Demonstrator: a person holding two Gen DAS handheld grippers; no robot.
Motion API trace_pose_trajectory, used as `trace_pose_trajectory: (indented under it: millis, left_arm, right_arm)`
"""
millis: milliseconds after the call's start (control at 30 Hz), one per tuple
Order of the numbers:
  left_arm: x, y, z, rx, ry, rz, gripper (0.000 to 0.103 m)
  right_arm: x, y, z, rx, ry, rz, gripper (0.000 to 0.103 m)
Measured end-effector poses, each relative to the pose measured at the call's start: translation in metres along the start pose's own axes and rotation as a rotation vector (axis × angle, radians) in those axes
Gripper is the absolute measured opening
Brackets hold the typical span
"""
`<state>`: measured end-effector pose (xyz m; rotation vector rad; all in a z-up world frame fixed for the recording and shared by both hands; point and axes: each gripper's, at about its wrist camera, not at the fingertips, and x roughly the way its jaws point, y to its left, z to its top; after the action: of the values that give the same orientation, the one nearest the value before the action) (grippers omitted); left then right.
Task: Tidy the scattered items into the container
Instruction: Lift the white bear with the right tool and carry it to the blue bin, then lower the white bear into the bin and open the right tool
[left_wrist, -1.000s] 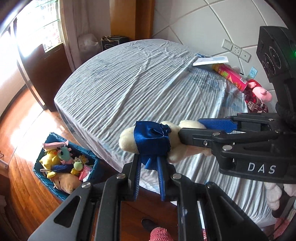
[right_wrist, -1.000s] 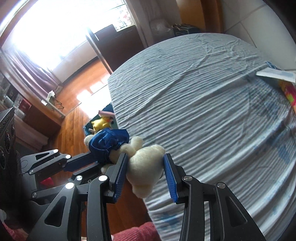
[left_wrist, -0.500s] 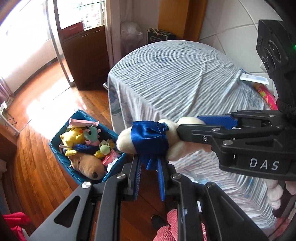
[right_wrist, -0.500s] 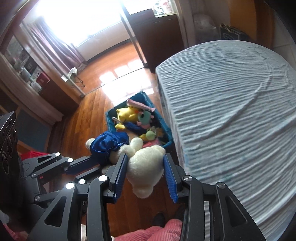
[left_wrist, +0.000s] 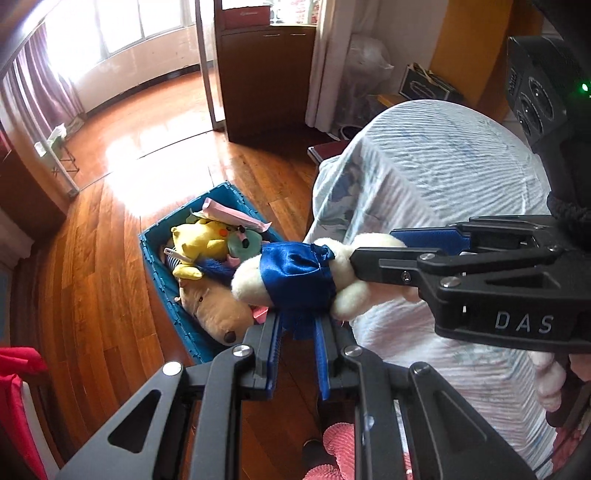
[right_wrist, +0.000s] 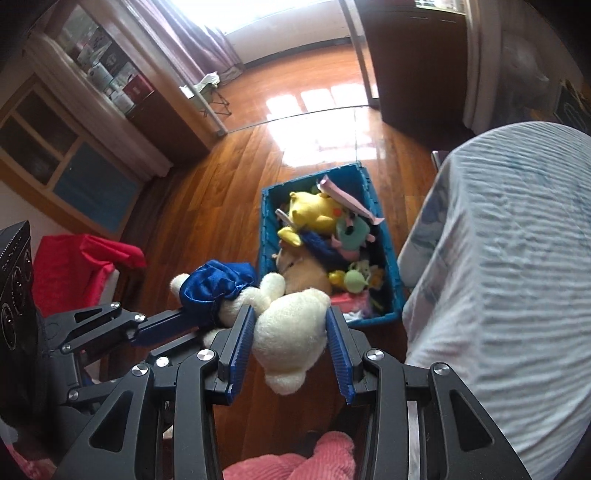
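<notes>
A cream plush bear in a blue satin dress hangs in the air between both grippers. My left gripper is shut on the hem of the dress. My right gripper is shut on the bear's head; it also shows in the left wrist view. The blue crate stands on the wooden floor just beyond the bear, beside the bed. It holds a yellow plush, a tan plush and several other toys.
The bed with a striped light-blue sheet fills the right side. A dark wooden cabinet stands behind the crate. A red cloth lies at the left. The person's pink slippers are below the grippers.
Both grippers have carried the bear off the bed edge to the left, toward the crate on the floor. The crate is now nearer and more central. The grip is unchanged.
</notes>
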<state>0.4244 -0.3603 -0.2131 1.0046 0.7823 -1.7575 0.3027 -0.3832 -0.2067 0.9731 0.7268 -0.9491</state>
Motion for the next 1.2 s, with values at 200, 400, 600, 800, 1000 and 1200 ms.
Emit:
trace_pose_trajectory:
  millis: [200, 400, 600, 800, 1000, 1200]
  left_arm:
    - [0.035, 0.031, 0.012, -0.074, 0.018, 0.033, 0.016]
    - [0.081, 0.060, 0.017, -0.100, 0.041, 0.049, 0.016]
    - [0.136, 0.080, 0.018, -0.067, 0.058, 0.027, 0.016]
    - [0.202, 0.097, 0.015, -0.037, 0.096, 0.034, 0.016]
    - [0.267, 0.112, 0.004, -0.036, 0.128, 0.027, 0.016]
    - [0.334, 0.122, -0.011, -0.053, 0.167, -0.003, 0.016]
  right_arm:
    - [0.046, 0.001, 0.031, -0.071, 0.039, 0.008, 0.039]
    - [0.096, -0.005, 0.044, -0.073, 0.061, 0.001, 0.039]
    - [0.145, -0.021, 0.047, -0.043, 0.071, -0.030, 0.039]
    - [0.208, -0.042, 0.046, -0.014, 0.074, -0.052, 0.039]
    - [0.270, -0.070, 0.041, 0.022, 0.091, -0.047, 0.039]
    - [0.322, -0.094, 0.028, 0.024, 0.119, -0.077, 0.039]
